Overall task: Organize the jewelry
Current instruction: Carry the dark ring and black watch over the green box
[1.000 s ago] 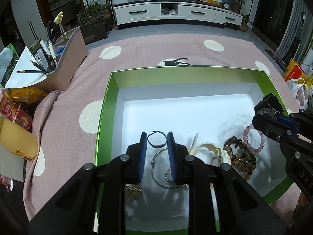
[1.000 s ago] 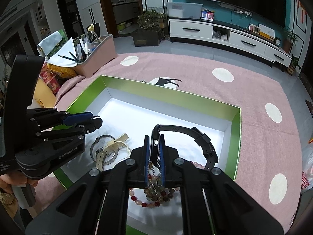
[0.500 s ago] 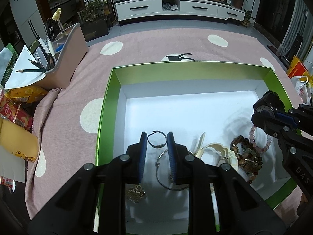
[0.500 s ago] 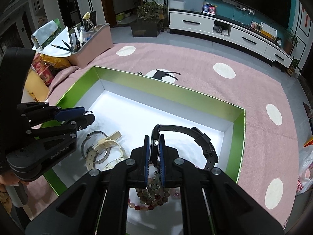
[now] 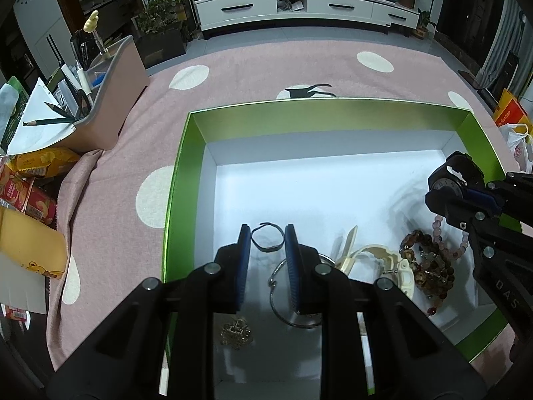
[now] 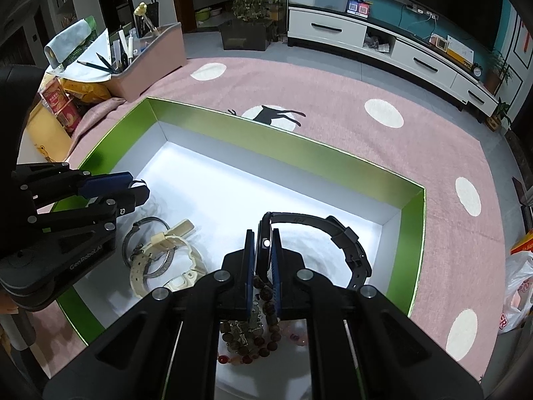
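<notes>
A green box (image 5: 319,113) with a white floor lies on a pink dotted cloth. My left gripper (image 5: 266,243) is shut on a small dark open ring (image 5: 266,237), held above the box's near left part. My right gripper (image 6: 265,243) is shut on the face of a black watch (image 6: 349,243), whose strap loops out to the right, over the box's right side. On the box floor lie a cream watch (image 5: 383,260), a silver bangle (image 5: 293,300), brown and pink bead bracelets (image 5: 429,273) and a gold brooch (image 5: 236,331). The left wrist view shows the right gripper (image 5: 443,196) at the right edge.
A pink organiser bin (image 5: 110,100) with pencils and pens stands left of the box, with snack packets (image 5: 30,193) and a yellow pouch beside it. A plastic bag (image 5: 519,146) lies at the right. Beyond the cloth are the floor and a white TV cabinet.
My right gripper, still holding the black watch, has drifted a little down and rightward over the box. The left gripper keeps the ring and has hardly moved.
</notes>
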